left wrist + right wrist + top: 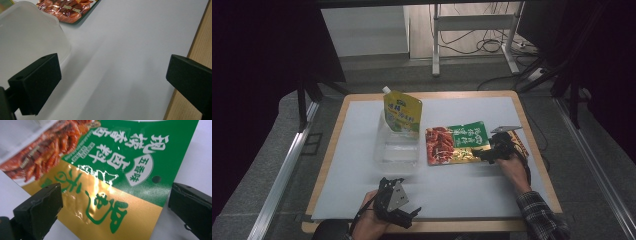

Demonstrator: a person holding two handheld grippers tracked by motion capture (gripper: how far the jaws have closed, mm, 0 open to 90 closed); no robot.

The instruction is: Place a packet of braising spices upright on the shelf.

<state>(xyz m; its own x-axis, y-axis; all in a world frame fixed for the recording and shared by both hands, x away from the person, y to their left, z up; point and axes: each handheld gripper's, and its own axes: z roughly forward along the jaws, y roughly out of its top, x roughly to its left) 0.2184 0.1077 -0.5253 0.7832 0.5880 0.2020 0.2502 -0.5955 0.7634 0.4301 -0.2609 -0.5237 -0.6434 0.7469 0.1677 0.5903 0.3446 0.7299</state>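
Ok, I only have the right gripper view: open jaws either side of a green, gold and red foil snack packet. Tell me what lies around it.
Observer: A clear plastic container sits just beside the foil snack packet, towards the person's left, on the white table mat.
Operator: Say what's in it.
Observer: A yellow spouted pouch stands upright at its far end.
Operator: Report the left gripper.
Observer: The left gripper is open and holds nothing, low at the near table edge, on the person's side of the container.
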